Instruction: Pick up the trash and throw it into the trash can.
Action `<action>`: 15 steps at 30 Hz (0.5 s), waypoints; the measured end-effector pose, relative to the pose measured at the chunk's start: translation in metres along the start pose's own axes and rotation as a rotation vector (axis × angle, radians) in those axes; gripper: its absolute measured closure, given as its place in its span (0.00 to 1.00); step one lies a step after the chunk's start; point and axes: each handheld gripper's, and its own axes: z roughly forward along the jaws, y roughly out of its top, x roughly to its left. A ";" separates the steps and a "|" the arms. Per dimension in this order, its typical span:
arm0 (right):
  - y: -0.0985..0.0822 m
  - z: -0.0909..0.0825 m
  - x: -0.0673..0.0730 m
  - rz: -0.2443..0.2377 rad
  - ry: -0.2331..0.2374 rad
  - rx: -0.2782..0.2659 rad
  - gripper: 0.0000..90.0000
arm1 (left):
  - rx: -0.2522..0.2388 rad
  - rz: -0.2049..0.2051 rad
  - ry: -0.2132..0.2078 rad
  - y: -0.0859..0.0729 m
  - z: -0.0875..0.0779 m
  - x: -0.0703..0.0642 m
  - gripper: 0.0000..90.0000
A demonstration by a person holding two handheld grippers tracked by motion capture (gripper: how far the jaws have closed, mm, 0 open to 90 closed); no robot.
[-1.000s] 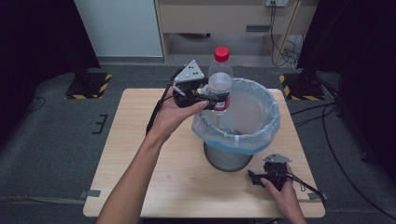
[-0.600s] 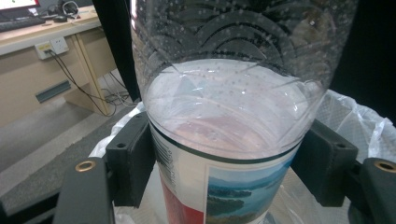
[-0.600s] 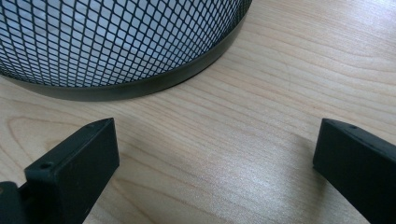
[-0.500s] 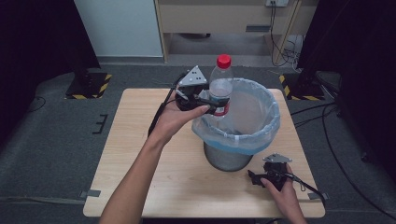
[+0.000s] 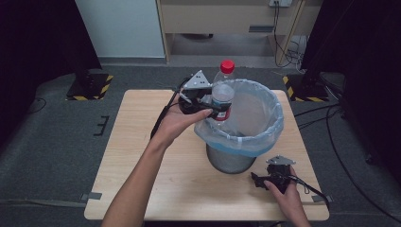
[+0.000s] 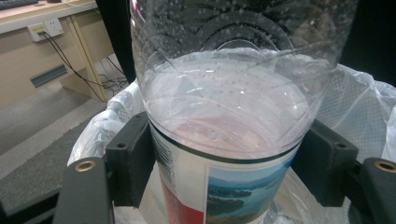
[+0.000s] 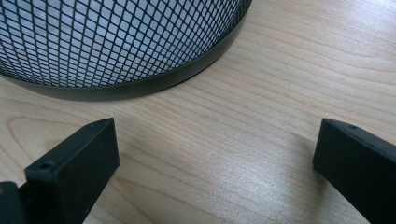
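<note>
My left gripper (image 5: 215, 105) is shut on a clear plastic bottle (image 5: 223, 91) with a red cap and a printed label, held upright over the left rim of the bin. In the left gripper view the bottle (image 6: 229, 116) stands between both jaws, partly full of liquid, with the bin liner (image 6: 355, 107) behind it. The mesh waste bin (image 5: 239, 127) carries a pale blue bag and stands right of the table's middle. My right gripper (image 5: 259, 180) rests open on the table near the front right edge, its jaws wide apart facing the bin's black mesh base (image 7: 116, 51).
The wooden table (image 5: 137, 161) has bare room on its left half and along the front. A black cable (image 5: 163, 113) trails from the left gripper across the table. Dark stands and cables sit on the floor around the table.
The left gripper has carried the bottle slightly right and down, farther over the bin's rim. The right gripper has stayed still.
</note>
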 end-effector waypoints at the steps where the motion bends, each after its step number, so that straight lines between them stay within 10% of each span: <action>1: 0.000 0.000 0.000 0.000 -0.001 0.000 0.00 | 0.001 0.000 -0.001 0.000 0.001 0.000 0.31; 15: 0.000 0.000 0.000 0.000 -0.001 0.000 0.00 | 0.045 0.001 0.002 -0.003 0.007 0.001 0.31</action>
